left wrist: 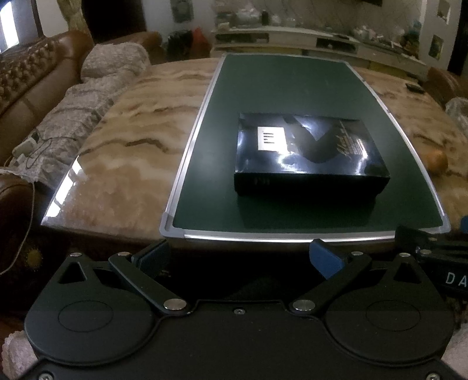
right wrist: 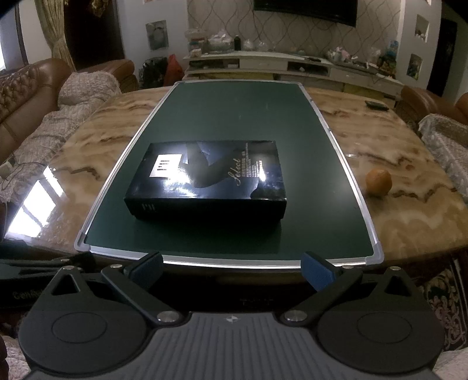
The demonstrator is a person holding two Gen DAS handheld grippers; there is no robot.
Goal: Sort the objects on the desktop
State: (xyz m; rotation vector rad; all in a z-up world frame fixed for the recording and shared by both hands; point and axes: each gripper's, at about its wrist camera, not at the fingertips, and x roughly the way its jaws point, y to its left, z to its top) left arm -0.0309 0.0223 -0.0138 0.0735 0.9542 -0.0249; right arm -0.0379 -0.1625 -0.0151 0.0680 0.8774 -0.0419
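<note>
A glossy marble worktop [right wrist: 409,210] fills the room's middle. Left of it stands a brown leather sofa [right wrist: 20,93] draped with a pale throw [right wrist: 84,87]. Beyond it runs a long white cabinet [right wrist: 292,62] under a wall-mounted television [right wrist: 304,11]. A patterned rug [right wrist: 450,295] lies at the worktop's right.

In the left wrist view the orange [left wrist: 437,162] is smeared by blur near the right edge, the other gripper [left wrist: 438,257] is cut off there, and the small print on the black box [right wrist: 209,175] is too fine to read.
</note>
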